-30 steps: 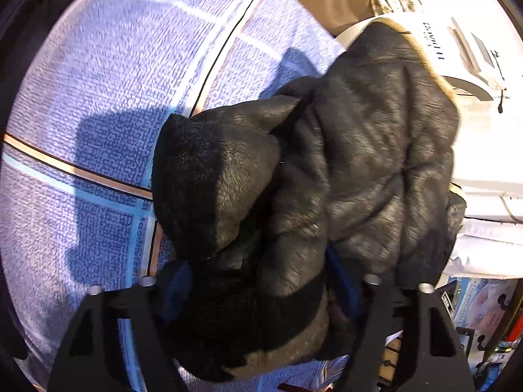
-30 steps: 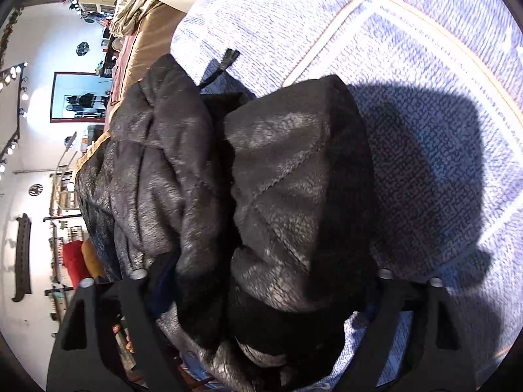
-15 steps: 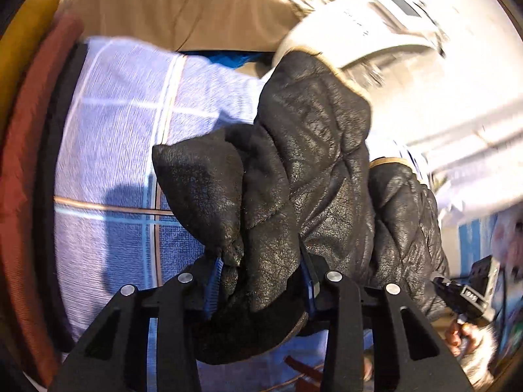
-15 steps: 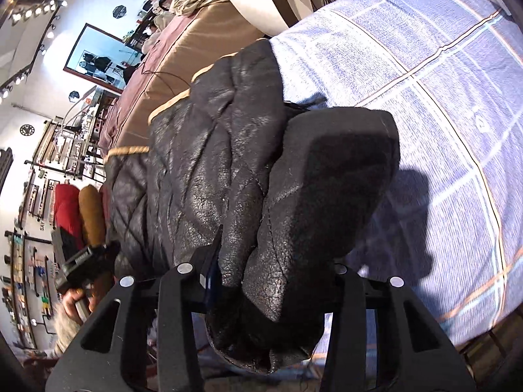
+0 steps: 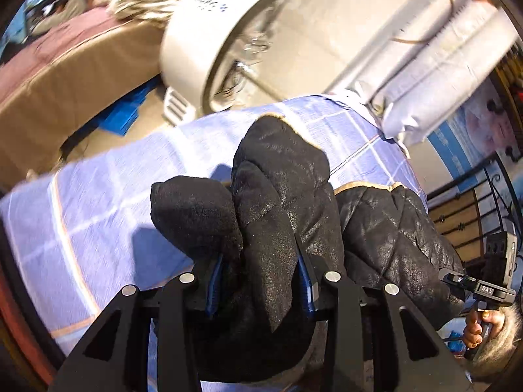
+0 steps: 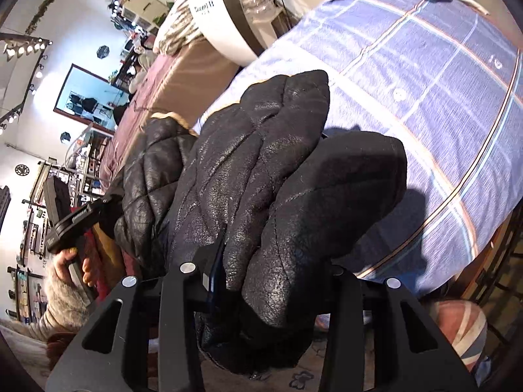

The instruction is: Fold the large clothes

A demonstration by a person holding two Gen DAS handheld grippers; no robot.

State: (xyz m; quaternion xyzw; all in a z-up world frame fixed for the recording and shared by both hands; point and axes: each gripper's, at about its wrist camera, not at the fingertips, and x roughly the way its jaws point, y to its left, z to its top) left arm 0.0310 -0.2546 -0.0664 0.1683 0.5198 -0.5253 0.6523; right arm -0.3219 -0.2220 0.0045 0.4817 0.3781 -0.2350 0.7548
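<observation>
Black, cracked, quilted leather fills both wrist views — a heavy jacket [image 5: 281,202] bunched into thick folds and hanging above the blue plaid bedsheet [image 5: 108,202], to which every place here is referred. The left gripper [image 5: 260,281] has its jaws narrowed onto one thick fold of the jacket, the blue pads [image 5: 214,282] pressed into it from both sides. Further folds bulge over the sheet beyond the fingers, and a tan-trimmed edge of the jacket trails off past the sheet's right-hand side in this view.

The right gripper [image 6: 261,281] likewise grips a bunched fold [image 6: 284,215] between narrowed jaws, which are closing a little further; one blue pad [image 6: 215,271] shows against the leather, the other is hidden under the fabric. From this side the jacket rises over the sheet's near corner, casting a shadow on the plaid [image 6: 441,104].

Beyond the sheet's far edge stands a round white appliance [image 5: 209,29], and beside it a tan and maroon covered bed [image 5: 59,65]. Off the sheet, at the edge of each view, a hand [image 6: 70,264] in a furry sleeve [image 6: 55,307] holds the other gripper's handle.
</observation>
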